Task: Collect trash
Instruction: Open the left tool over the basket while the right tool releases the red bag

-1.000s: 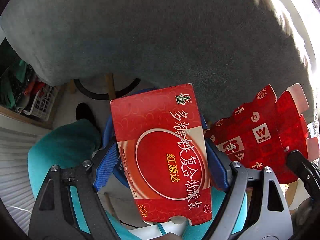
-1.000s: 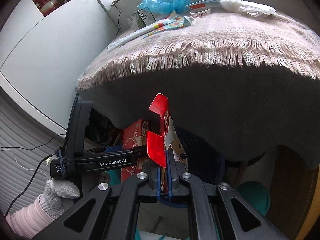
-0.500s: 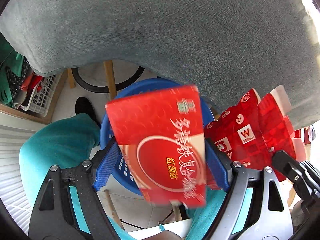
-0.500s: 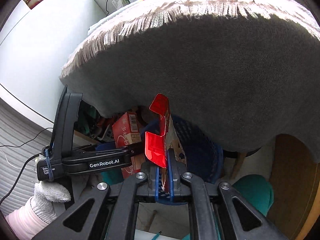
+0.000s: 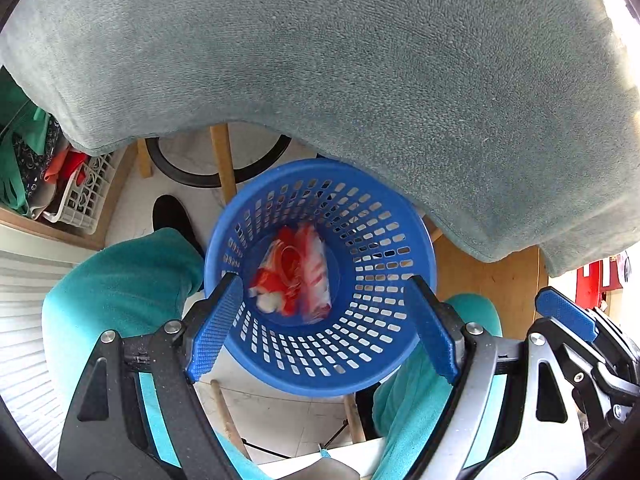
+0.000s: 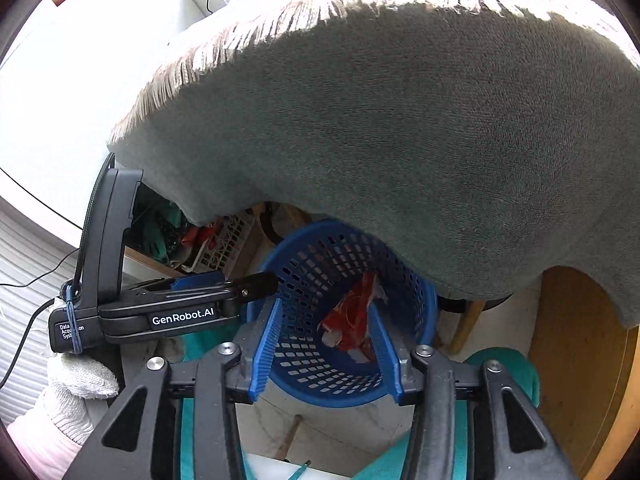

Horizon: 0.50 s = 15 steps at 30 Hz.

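Note:
A blue perforated trash basket (image 5: 384, 216) stands on the floor below the table edge, also in the right wrist view (image 6: 416, 304). Red and white packaging (image 5: 294, 276) lies at its bottom; it shows in the right wrist view (image 6: 354, 316) too. My left gripper (image 5: 320, 328) is open and empty above the basket. My right gripper (image 6: 326, 346) is open and empty above the basket. The left gripper's body (image 6: 176, 312) shows at the left of the right wrist view.
A grey-green tablecloth (image 5: 320, 60) with a fringe (image 6: 224, 36) overhangs the basket. The person's teal-clad legs (image 5: 116, 280) flank it. A white crate of cloths (image 5: 76, 192) sits at the left. Wooden table legs (image 5: 222, 160) stand behind.
Both grippers opened. The red box left the left gripper and the red flattened carton left the right; red packaging now lies in the basket.

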Available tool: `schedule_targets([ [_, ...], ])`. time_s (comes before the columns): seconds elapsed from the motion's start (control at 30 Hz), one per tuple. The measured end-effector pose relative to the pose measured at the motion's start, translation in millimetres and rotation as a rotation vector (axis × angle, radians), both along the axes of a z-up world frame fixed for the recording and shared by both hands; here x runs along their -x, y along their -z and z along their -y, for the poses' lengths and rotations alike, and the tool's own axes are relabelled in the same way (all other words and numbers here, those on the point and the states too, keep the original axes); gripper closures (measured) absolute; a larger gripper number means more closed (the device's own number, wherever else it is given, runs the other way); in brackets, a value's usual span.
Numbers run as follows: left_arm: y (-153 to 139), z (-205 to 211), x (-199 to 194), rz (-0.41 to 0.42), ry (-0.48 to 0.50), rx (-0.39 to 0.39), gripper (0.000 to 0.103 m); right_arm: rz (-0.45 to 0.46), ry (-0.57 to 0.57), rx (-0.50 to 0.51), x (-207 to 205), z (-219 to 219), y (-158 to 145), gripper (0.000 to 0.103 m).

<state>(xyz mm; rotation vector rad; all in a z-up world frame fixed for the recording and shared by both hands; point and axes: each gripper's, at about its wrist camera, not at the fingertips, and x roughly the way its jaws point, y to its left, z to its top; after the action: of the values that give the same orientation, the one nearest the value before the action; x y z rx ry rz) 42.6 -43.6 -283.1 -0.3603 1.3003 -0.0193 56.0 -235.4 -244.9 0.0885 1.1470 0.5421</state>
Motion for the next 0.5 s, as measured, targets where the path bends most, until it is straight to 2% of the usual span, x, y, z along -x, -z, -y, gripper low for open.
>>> schedule_targets([
  [0.3,-8.6,-2.8,-0.6,0.029,0.006,-0.008,0.018,0.042,0.017,0.012,-2.6,5.5,-18.4,0.035],
  [0.5,-34.6,-4.1,-1.7,0.091,0.032,-0.033,0.018,0.093,0.02,0.001,-1.7,10.2,-38.4,0.027],
])
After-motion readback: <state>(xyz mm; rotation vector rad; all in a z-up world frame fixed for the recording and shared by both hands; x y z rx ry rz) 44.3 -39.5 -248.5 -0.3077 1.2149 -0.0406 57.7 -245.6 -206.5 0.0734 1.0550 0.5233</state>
